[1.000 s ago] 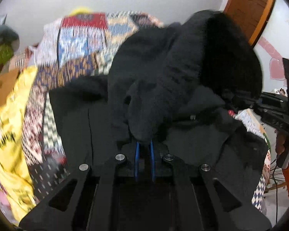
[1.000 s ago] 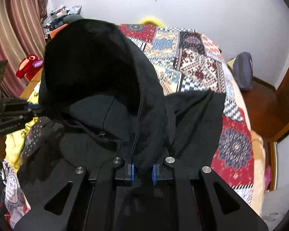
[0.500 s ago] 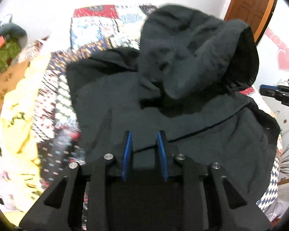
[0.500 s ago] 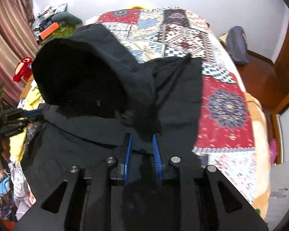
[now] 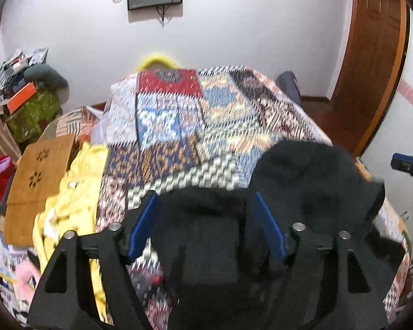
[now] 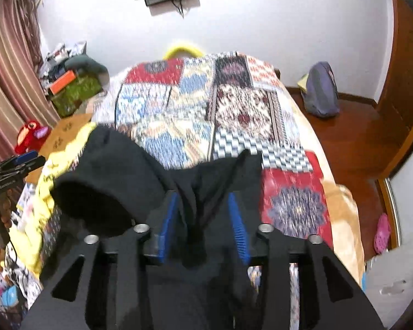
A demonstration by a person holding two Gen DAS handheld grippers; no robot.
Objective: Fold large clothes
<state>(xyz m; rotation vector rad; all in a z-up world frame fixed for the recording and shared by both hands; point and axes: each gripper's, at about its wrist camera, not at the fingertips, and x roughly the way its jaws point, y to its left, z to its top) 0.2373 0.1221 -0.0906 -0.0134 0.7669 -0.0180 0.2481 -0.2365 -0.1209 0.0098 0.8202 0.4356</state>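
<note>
A black hoodie (image 5: 303,181) lies on the patchwork quilt (image 5: 179,126) of a bed. In the left wrist view its hood bulges at the right, just beyond my left gripper (image 5: 203,206). That gripper's jaws are opening, its blue pads (image 5: 143,225) stand wide apart, and the cloth lies below them untouched. In the right wrist view the hood (image 6: 110,181) lies at the left. My right gripper (image 6: 203,200) is opening too. A loose fold of the hoodie (image 6: 195,220) sits between its pads, which do not press on it.
Yellow cloth (image 5: 77,184) and a brown board (image 5: 38,176) lie along the bed's left side, beside a red plush toy (image 6: 31,134) and a pile of clutter (image 5: 30,101). A grey backpack (image 6: 320,93) stands on the wooden floor to the right, near a brown door (image 5: 371,55).
Both grippers have let go of the hoodie and spread their jaws. They have lifted and tilted up, so the hoodie has dropped low in both views and more of the quilt shows.
</note>
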